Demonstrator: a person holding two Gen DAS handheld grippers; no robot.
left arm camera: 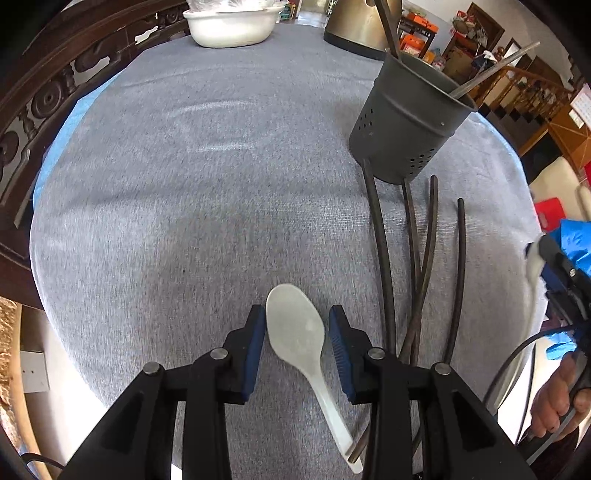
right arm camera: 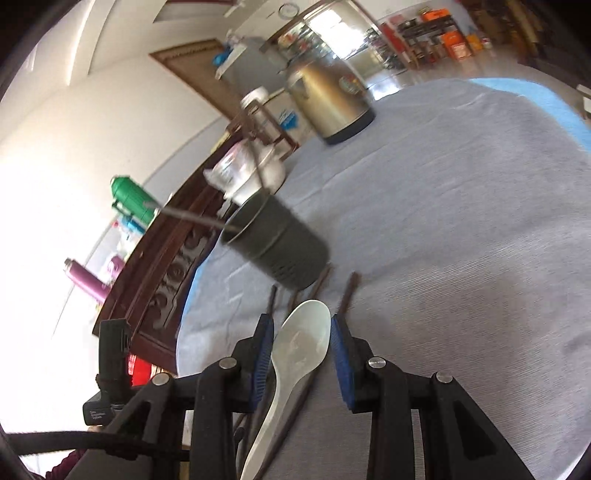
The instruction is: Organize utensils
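Observation:
A white plastic spoon lies on the grey tablecloth, its bowl between the pads of my open left gripper. Several dark chopsticks lie to its right, pointing at a dark perforated utensil holder that has chopsticks standing in it. In the right wrist view my right gripper is open and tilted, with the spoon lying between its fingers over chopsticks, and the holder is just beyond.
A white bowl and a gold kettle stand at the table's far end. A carved dark wooden chair back runs along the left edge. The right gripper and a hand show at the right edge.

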